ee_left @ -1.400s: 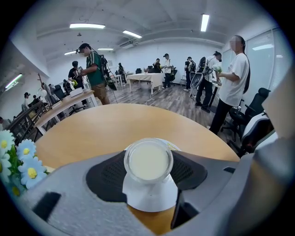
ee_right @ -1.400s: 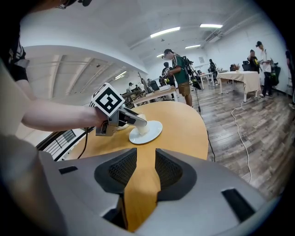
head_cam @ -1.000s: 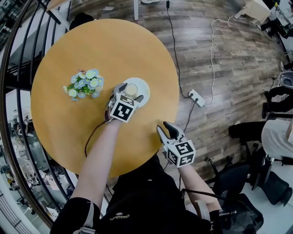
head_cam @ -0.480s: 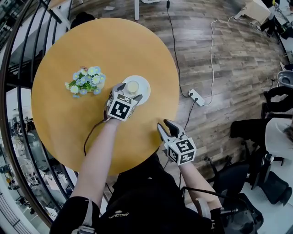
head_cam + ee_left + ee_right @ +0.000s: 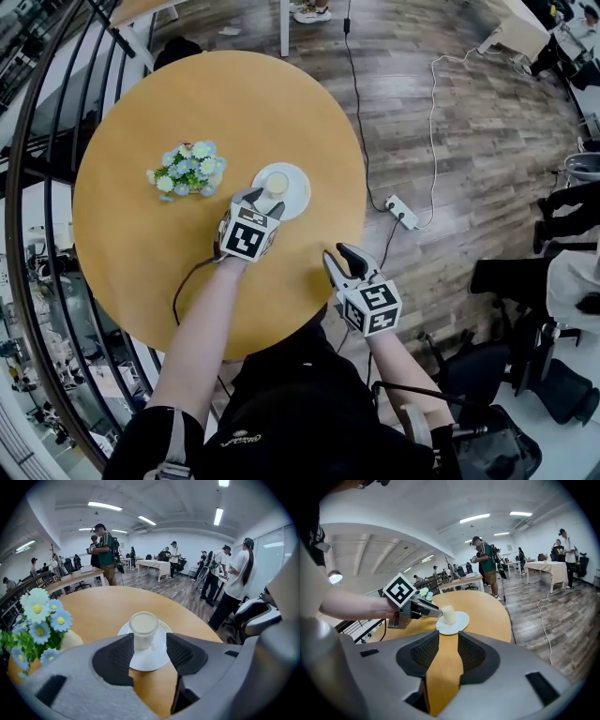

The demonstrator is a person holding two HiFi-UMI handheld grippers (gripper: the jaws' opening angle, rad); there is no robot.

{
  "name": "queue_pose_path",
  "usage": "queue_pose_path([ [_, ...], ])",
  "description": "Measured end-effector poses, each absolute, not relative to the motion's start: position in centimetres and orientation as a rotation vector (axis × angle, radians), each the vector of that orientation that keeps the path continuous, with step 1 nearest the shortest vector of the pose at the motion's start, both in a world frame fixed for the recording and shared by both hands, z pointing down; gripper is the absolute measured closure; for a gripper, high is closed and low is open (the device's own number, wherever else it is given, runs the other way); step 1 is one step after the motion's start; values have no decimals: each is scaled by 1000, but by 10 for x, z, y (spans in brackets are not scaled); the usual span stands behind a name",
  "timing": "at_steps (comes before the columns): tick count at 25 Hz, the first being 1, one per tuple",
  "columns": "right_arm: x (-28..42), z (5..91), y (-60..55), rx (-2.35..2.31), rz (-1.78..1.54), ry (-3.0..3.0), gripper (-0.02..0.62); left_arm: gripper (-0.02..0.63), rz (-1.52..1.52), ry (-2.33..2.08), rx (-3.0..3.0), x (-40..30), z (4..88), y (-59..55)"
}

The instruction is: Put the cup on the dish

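A pale cup (image 5: 276, 184) stands upright on the white dish (image 5: 296, 195) near the right side of the round wooden table (image 5: 131, 253). My left gripper (image 5: 258, 202) sits just short of the cup on its near side. Its jaws are closing, and the cup (image 5: 143, 629) lies beyond the fingertips with nothing pressed between the pads. In the right gripper view its finger ends right beside the cup (image 5: 448, 613) on the dish (image 5: 454, 622). My right gripper (image 5: 342, 258) hangs open over the table's near-right edge, with nothing in it.
A small pot of blue and white flowers (image 5: 187, 169) stands left of the dish. A black railing (image 5: 19, 187) runs along the table's left side. On the wooden floor to the right lie a power strip (image 5: 403, 211) and cables; chairs stand farther right.
My left gripper has drawn back from around the cup towards me and its jaws have narrowed. The cup stays on the dish. The right gripper has barely moved.
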State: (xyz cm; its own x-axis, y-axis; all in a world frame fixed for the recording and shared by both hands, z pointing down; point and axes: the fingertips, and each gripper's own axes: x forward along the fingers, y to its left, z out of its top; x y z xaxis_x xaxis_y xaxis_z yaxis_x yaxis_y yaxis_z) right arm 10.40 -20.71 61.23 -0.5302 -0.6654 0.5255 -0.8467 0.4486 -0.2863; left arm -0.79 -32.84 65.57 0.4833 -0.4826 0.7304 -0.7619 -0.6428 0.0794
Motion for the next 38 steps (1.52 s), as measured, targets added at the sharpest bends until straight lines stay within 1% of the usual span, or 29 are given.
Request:
queue_pose_path([
  [4,100,609,-212,1300,722,-2379,480,456,913,-1103,2361,-12,641,-317],
  [13,89,571,-229,1332,591,-2443,480,524,742,-1201,2425,-1,580,-293],
  [17,85,553,-226,1327,534,-2479,480,572,643,-1230,2432,7,557,-276],
  [25,76,510,-216,1341,439,-2552,482,601,530,-1238,2466,17,517,-247],
  [28,75,493,-212,1355,426,-2579,492,601,523,-1249,2486,18,503,-238],
  [34,78,472,-209,1383,398,-2611,540,601,506,-1267,2517,18,485,-230],
  [38,79,467,-207,1388,376,-2619,546,601,506,-1276,2540,22,478,-225],
])
